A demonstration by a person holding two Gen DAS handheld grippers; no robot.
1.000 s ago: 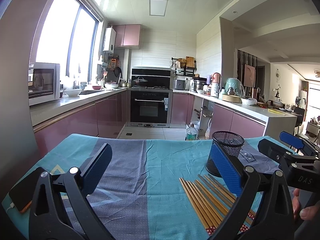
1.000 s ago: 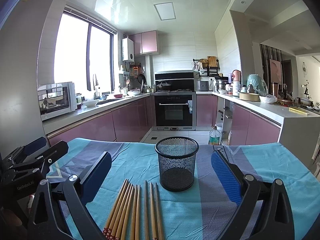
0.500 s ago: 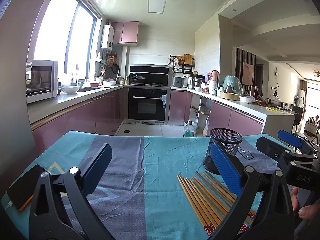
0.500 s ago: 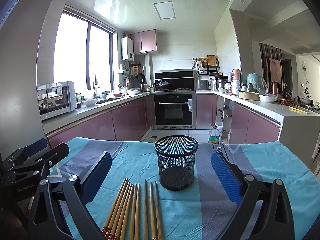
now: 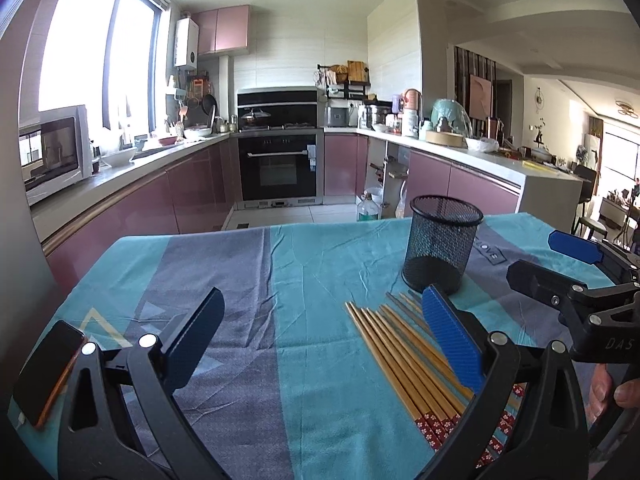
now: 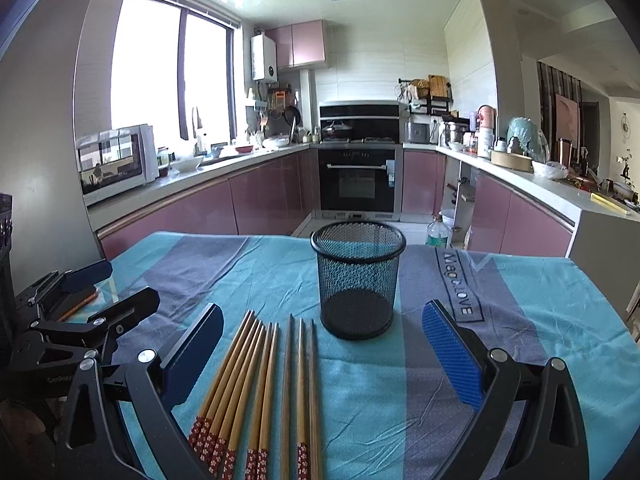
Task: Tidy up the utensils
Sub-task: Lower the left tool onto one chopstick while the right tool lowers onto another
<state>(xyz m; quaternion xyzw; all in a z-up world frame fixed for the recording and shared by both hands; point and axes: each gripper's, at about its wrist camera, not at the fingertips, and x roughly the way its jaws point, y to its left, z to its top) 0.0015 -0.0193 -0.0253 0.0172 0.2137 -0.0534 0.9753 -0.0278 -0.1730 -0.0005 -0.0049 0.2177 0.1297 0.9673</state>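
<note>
From the left wrist view, the left gripper (image 5: 324, 344) hangs over the bench, which is covered by a teal and grey-purple striped cloth (image 5: 248, 288), its blue-padded jaws spread wide with nothing between them; a row of brown wooden chopsticks with red flowered ends (image 5: 404, 352) lies flat on the cloth just by the right-hand jaw, and a black wire-mesh cylindrical cup (image 5: 442, 244) stands upright just beyond their tips, while a dark phone in an orange case (image 5: 46, 372) rests near the left edge. From the right wrist view, the right gripper (image 6: 322, 354) hovers above the same chopsticks (image 6: 260, 392), jaws likewise spread and holding nothing, the mesh cup (image 6: 357, 280) standing just past the chopstick tips
</note>
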